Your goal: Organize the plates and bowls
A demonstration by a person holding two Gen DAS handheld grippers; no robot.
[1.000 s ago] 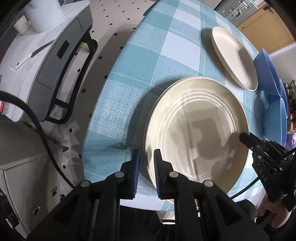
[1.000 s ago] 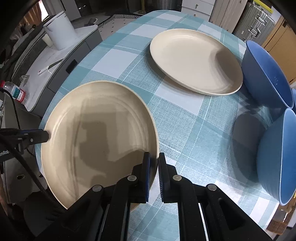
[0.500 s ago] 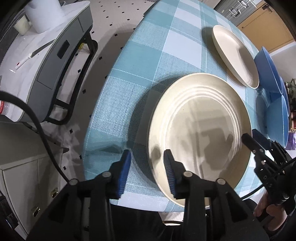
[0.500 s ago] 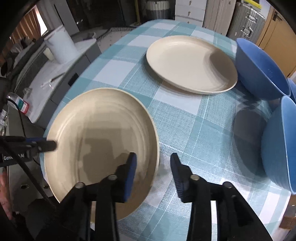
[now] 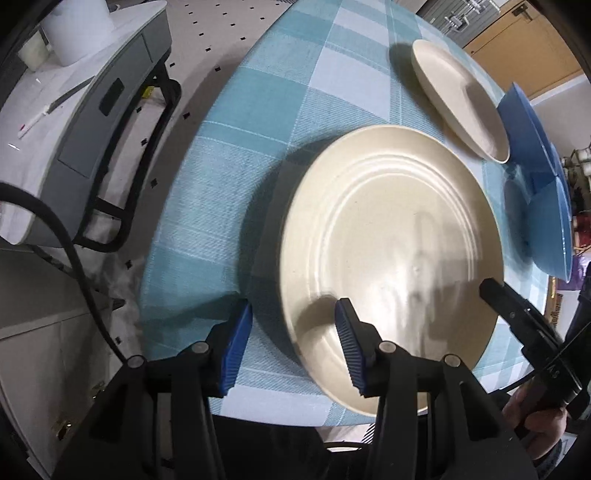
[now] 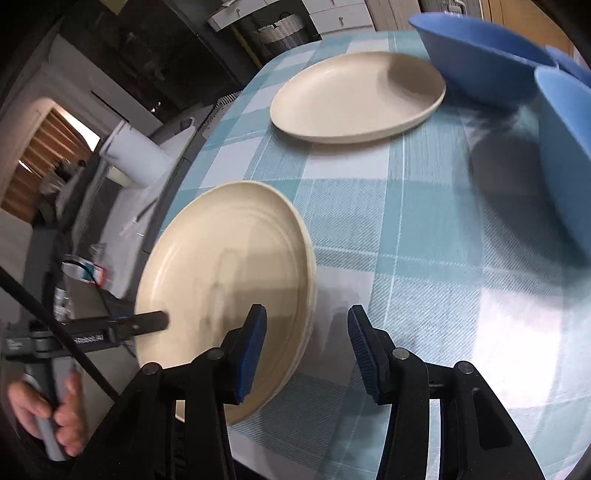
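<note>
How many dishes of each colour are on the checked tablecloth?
Cream plates: 2, the near plate and the far plate.
Blue bowls: at least 2, one far and one near; a possible third is mostly hidden.
Total: at least 4.

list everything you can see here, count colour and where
near plate: 1, cream, ridged, near table edge between both grippers
far plate: 1, cream, further along the table beside the bowls
bowls: at least 2, blue, far right side
tablecloth: 1, teal and white check, covering the table
cart: 1, grey and white, on the floor left of table
white container: 1, on the cart
left gripper: 1, black with blue pads, open astride near plate's rim
right gripper: 1, same, open at the opposite rim
</note>
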